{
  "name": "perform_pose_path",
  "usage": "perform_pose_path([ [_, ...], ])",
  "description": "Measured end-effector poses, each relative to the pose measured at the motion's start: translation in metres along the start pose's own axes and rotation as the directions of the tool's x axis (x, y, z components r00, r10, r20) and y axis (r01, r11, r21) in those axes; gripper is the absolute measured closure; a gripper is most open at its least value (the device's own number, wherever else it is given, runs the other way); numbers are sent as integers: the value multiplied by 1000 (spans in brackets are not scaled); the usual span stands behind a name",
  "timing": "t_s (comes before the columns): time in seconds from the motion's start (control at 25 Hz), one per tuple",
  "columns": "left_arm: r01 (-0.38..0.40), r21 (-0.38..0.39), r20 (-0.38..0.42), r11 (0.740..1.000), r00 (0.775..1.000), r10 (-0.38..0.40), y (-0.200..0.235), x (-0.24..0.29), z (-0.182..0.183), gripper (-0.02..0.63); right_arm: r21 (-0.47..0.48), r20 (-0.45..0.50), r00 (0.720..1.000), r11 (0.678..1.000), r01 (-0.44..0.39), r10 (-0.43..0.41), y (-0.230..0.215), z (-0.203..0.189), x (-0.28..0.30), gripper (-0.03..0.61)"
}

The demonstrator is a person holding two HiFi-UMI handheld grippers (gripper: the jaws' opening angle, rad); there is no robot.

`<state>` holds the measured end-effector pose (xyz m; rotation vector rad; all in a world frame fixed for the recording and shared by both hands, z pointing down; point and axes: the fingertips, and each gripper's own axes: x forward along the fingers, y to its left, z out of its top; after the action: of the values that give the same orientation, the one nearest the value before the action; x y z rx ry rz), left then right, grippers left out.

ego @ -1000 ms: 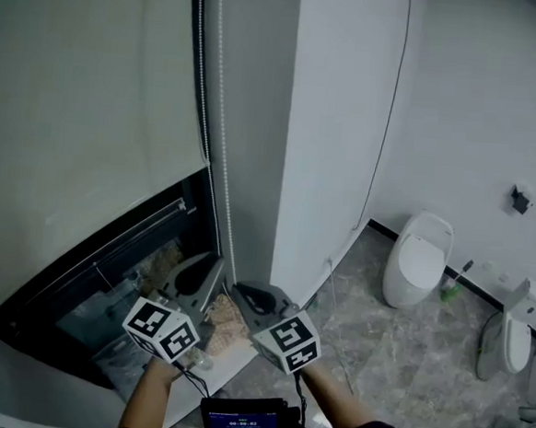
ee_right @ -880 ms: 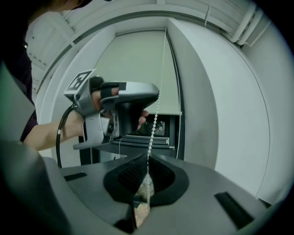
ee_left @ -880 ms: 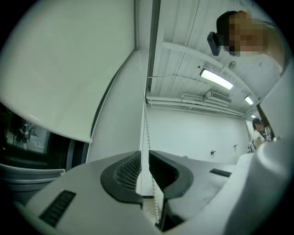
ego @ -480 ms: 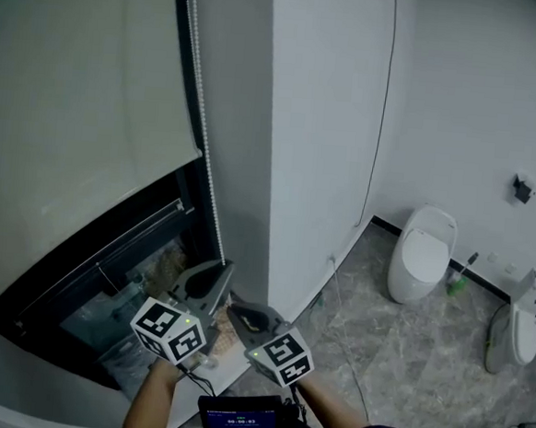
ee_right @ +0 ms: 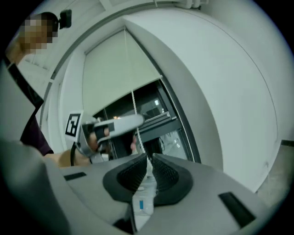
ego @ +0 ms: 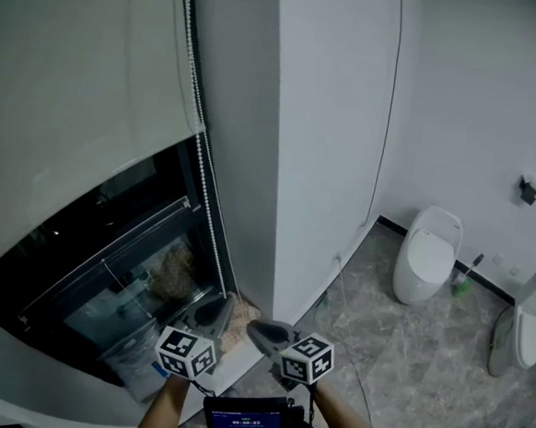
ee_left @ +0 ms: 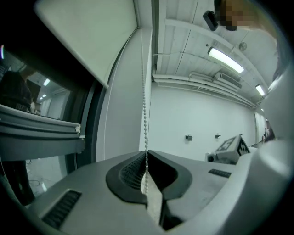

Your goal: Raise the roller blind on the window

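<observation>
Both of your tongs are pinched shut on the white beaded pull chain: the left gripper has the beads nipped between its ribbed pads, and the right gripper, just beside it, closes on the chain as well. From either pair of jaws the chain's long axis runs straight up to the pale fabric roller blind, whose lower edge hangs well above both grippers and off to their left. Neither hand sits clearly nearer, so the coming pull, as I judge it, should follow that line downward.
</observation>
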<state>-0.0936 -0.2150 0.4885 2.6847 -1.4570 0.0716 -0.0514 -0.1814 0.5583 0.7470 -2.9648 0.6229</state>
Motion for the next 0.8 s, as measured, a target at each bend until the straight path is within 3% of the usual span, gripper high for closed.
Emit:
perform_pose_path([
  [0.24, 7, -53, -143, 999, 990, -15, -4, 0, -84, 600, -184, 106, 994, 983, -12, 32, 25, 96, 18, 552],
  [0.36, 9, -64, -177, 998, 984, -20, -10, -1, -105, 600, -257, 117, 991, 966, -36, 68, 47, 131, 33, 505],
  [0.52, 13, -54, -176, 998, 984, -22, -15, 1, -107, 600, -313, 149, 989, 949, 30, 18, 50, 151, 44, 505],
  [0.56, 17, -57, -174, 998, 984, -27, -16, 0, -107, 600, -298, 156, 988, 954, 30, 18, 50, 151, 44, 556],
  [0.68, 36, -119, -166, 992, 985, -55, -13, -6, -106, 600, -247, 175, 983, 969, -2, 47, 54, 153, 43, 568],
  [0.8, 49, -200, -97, 979, 993, -69, -8, -13, -83, 598, -234, 177, 983, 972, -11, 54, 51, 152, 38, 568],
])
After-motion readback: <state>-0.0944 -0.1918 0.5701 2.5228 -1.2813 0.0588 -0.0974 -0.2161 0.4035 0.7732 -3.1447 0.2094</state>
